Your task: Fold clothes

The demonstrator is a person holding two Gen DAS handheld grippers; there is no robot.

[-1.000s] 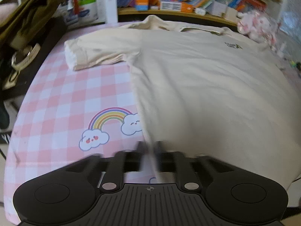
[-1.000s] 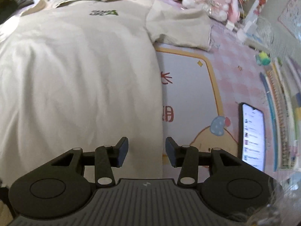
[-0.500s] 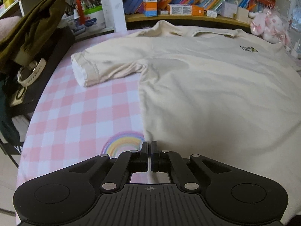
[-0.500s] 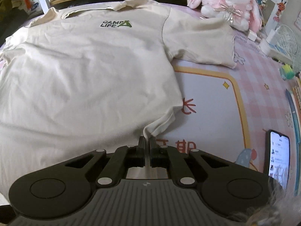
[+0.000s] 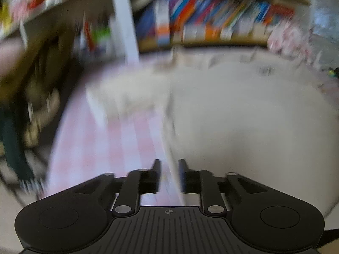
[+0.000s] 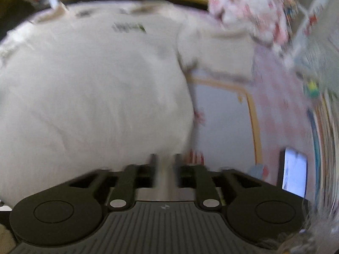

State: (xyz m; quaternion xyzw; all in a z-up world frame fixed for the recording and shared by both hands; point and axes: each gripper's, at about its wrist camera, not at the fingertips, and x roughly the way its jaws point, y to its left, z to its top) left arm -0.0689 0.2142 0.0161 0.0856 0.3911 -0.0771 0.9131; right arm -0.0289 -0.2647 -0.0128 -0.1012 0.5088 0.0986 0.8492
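1. T-shirt [image 6: 95, 89]: a cream short-sleeved shirt lies spread face up on the desk [image 5: 101, 148], straight ahead of both grippers, collar at the far end near the bookshelf [image 5: 211, 27].

2. Left gripper [image 5: 169, 173]: half a second ago its jaws were shut on the hem at the shirt's near left corner. Now they are opening, with a visible gap; the shirt's side edge runs up between them but the pads no longer press on it.

3. Right gripper [image 6: 164, 169]: it had likewise pinched the near right corner of the hem. Its jaws are now opening too. Cloth shows in the gap between the fingers, and the blur hides whether any pad touches it; it reads as released.

4. Both views are heavily smeared and more of the far shelf shows than a moment ago, which suggests both hands are lifting away from the hem.

5. Meaning for the task: the brief pinch looks like a tug to straighten the lower edge, not the start of a fold, since the shirt lies flat and unfolded, both sleeves out to the sides.

6. Beside the right gripper, off to its right, a phone [image 6: 295, 172] lies on the desk clear of the shirt; a pink plush toy [image 6: 250, 8] sits far ahead beyond the right sleeve.

7. Folding itself appears not yet begun.
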